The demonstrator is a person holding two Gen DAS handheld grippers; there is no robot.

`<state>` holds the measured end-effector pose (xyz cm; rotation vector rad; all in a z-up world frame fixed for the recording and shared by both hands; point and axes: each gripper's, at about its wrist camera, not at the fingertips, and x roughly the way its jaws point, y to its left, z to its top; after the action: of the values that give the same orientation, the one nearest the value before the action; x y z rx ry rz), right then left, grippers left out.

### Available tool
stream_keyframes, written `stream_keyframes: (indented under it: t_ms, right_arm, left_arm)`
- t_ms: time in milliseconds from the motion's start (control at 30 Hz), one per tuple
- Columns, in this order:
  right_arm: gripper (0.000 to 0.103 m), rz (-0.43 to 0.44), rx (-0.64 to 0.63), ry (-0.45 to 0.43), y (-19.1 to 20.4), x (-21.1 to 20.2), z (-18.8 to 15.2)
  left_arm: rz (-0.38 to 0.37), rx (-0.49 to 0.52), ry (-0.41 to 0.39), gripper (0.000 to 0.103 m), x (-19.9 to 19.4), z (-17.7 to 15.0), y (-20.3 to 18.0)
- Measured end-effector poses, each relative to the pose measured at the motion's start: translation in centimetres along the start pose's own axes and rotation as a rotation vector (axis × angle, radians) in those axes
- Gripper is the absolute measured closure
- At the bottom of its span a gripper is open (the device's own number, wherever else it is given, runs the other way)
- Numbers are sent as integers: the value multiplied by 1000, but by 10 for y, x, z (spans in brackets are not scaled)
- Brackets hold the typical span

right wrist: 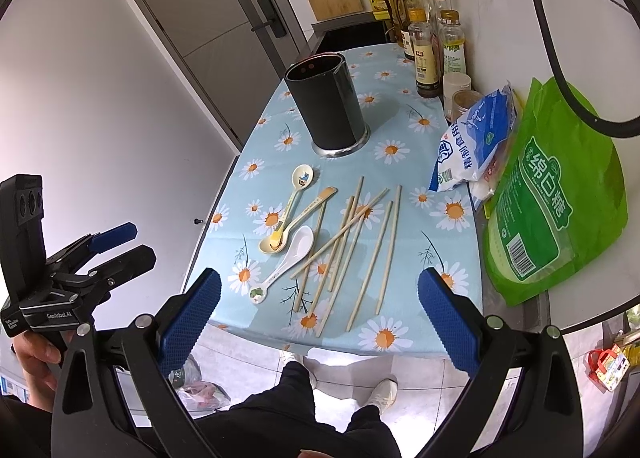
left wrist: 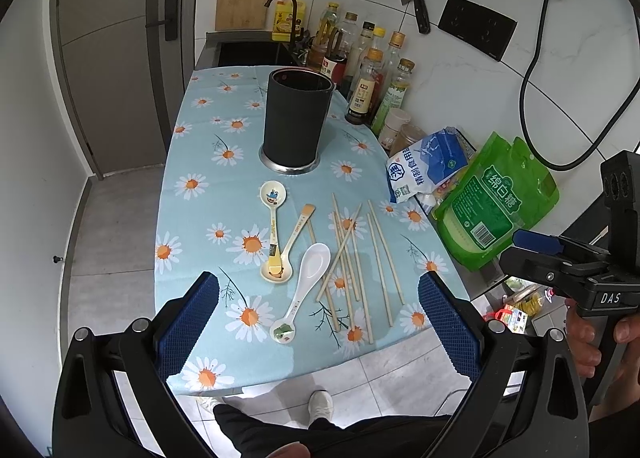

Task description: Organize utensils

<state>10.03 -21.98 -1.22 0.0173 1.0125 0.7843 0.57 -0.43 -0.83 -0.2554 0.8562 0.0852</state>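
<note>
A black cylindrical utensil holder (left wrist: 296, 118) (right wrist: 327, 104) stands upright on the daisy-print tablecloth (left wrist: 192, 218) (right wrist: 400, 130). In front of it lie three ceramic spoons: a white one (left wrist: 308, 282) (right wrist: 286, 260) and two cream cartoon ones (left wrist: 274, 214) (right wrist: 298, 188), crossed. Several wooden chopsticks (left wrist: 360, 258) (right wrist: 352, 246) are scattered to their right. My left gripper (left wrist: 318, 322) hovers open above the table's near edge, nothing between its blue pads. My right gripper (right wrist: 319, 314) is open too, held just short of the chopstick ends. Each gripper shows in the other's view, held by a hand.
Oil and sauce bottles (left wrist: 372, 74) (right wrist: 426, 42) line the wall at the right, with a blue salt bag (left wrist: 428, 166) (right wrist: 472, 146) and a green sugar bag (left wrist: 496, 202) (right wrist: 556, 198). A sink with faucet (left wrist: 288, 18) lies behind the table. A person's legs (right wrist: 312, 410) stand at the near edge.
</note>
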Motion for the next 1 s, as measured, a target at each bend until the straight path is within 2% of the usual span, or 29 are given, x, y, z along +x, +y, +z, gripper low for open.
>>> stream_keyframes:
  t_ms: [533, 733, 1000]
  right_arm:
    - [5, 26, -11, 9, 2, -4, -3]
    - [5, 38, -15, 19, -1, -7, -3]
    - [5, 65, 0, 44, -7, -12, -2]
  left_arm:
    - [32, 1, -4, 7, -10, -1, -4]
    - [19, -32, 5, 7, -13, -1, -6]
    - [21, -37, 55, 7, -1, -3, -11]
